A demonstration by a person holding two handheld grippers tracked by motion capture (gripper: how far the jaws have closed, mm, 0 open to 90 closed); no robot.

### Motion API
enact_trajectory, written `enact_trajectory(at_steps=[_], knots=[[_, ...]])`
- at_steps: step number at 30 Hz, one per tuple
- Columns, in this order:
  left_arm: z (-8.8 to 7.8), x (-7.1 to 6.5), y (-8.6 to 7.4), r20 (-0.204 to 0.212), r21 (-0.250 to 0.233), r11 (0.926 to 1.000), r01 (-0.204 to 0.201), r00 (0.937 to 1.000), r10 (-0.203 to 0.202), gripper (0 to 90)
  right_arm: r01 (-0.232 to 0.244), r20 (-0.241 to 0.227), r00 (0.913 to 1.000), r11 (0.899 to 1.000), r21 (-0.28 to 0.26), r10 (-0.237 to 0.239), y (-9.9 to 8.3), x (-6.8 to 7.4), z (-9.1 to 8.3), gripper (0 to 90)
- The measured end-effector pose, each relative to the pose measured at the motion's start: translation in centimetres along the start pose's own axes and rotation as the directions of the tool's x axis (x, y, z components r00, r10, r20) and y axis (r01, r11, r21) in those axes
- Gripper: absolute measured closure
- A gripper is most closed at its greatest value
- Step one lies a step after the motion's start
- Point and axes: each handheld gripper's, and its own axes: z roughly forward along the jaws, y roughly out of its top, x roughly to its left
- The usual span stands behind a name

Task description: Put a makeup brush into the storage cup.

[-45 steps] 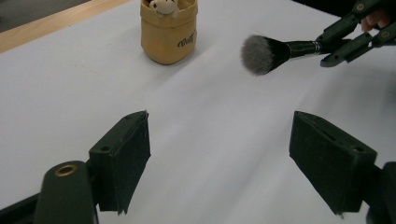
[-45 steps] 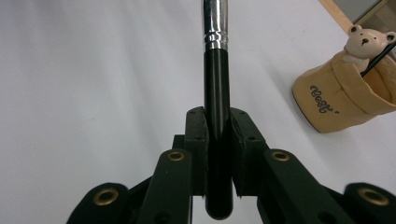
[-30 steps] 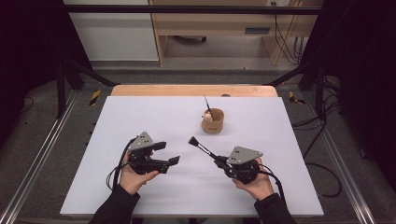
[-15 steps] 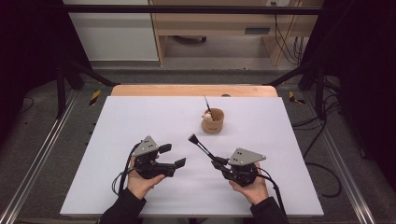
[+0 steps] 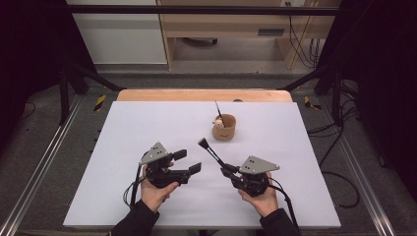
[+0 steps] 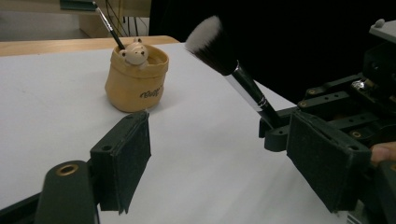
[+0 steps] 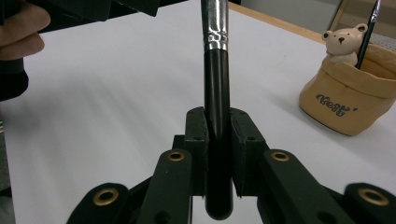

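- The right gripper (image 5: 227, 171) has its jaws clenched on the black handle of the makeup brush (image 5: 212, 154); in the right gripper view the handle (image 7: 217, 140) runs straight up between the two pads, its butt poking out just behind them.
- From those jaws the brush's long axis points toward about 11 o'clock in the high view, rising off the white surface (image 5: 147, 123), with the bristle head (image 5: 202, 143) at the far, upper end.
- The left gripper (image 5: 188, 161) has its jaws released, with nothing between them; they have just eased slightly closer. In the left gripper view the two pads (image 6: 128, 158) frame bare surface.
- The left jaws point toward 3 o'clock, at the brush shaft, which crosses their line just beyond the tips; the bristle head (image 6: 210, 39) sits up and to the right of their gap.
- The tan bear cup (image 5: 224, 128) stands at about 12 o'clock from the brush tip, near but apart, with a thin brush (image 5: 217, 110) already leaning in it.
- My judgement: the right hand is nearer the cup and already holds the brush aimed roughly that way, so the coming move turns on tipping the handle down into the cup's mouth, or on passing the brush leftward first.
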Motion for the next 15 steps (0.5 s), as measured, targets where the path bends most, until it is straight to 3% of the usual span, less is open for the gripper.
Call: enact_trajectory(at_steps=[15], knots=[[1.6, -0.7, 0.3, 0.028, -0.038, 0.9983, 0.043, 0.9987, -0.042, 23.4, -0.004, 0.000, 1.0000, 1.000, -0.026, 0.004, 0.4, 0.4, 0.1, 79.4]])
